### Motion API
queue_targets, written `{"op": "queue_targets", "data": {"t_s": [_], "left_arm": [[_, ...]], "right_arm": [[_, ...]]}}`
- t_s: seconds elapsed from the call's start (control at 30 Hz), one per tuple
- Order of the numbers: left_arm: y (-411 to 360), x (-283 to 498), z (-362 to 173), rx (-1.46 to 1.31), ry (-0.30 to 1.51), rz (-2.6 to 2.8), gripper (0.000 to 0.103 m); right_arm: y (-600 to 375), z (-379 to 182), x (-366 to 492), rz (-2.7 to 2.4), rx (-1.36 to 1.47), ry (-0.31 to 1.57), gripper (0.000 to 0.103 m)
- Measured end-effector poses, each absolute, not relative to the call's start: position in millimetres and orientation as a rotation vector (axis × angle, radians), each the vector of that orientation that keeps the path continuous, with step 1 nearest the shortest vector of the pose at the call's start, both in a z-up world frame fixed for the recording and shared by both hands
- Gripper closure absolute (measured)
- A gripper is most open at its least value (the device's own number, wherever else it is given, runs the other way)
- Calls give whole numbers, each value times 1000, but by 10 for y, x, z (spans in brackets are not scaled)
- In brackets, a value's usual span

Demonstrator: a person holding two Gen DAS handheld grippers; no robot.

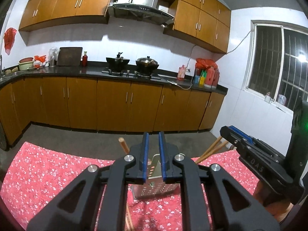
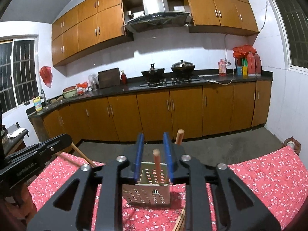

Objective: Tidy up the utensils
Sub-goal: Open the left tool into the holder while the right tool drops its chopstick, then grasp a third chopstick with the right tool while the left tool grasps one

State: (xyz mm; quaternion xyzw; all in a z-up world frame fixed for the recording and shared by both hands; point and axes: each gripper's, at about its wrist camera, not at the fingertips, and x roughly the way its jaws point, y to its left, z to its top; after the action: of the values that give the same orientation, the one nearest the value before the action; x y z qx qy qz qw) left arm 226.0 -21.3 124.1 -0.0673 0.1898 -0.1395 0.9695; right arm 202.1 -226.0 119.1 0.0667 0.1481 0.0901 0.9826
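Both grippers, left (image 1: 153, 156) and right (image 2: 153, 158), hover jaws apart over the perforated holder (image 2: 149, 193) where chopsticks (image 2: 156, 160) stand, likely ready for more.

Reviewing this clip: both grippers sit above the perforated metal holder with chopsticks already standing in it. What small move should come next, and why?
Probably lower the right gripper toward the loose chopsticks lying on the floral cloth just below it. Its jaws are open and hold nothing, several sticks already stand in the metal holder, and these remain outside it. The left gripper also looks empty.
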Motion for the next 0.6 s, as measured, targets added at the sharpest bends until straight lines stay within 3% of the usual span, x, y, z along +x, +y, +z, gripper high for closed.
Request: {"op": "queue_targets", "data": {"t_s": [0.33,0.6], "left_arm": [[73,1733,1300,-168,332,-267,86],[351,1664,521,-141,537,-165,83]], "right_arm": [[-2589,1183,1541,133,149,268,79],[-2819,68,1675,60,167,621,79]]}}
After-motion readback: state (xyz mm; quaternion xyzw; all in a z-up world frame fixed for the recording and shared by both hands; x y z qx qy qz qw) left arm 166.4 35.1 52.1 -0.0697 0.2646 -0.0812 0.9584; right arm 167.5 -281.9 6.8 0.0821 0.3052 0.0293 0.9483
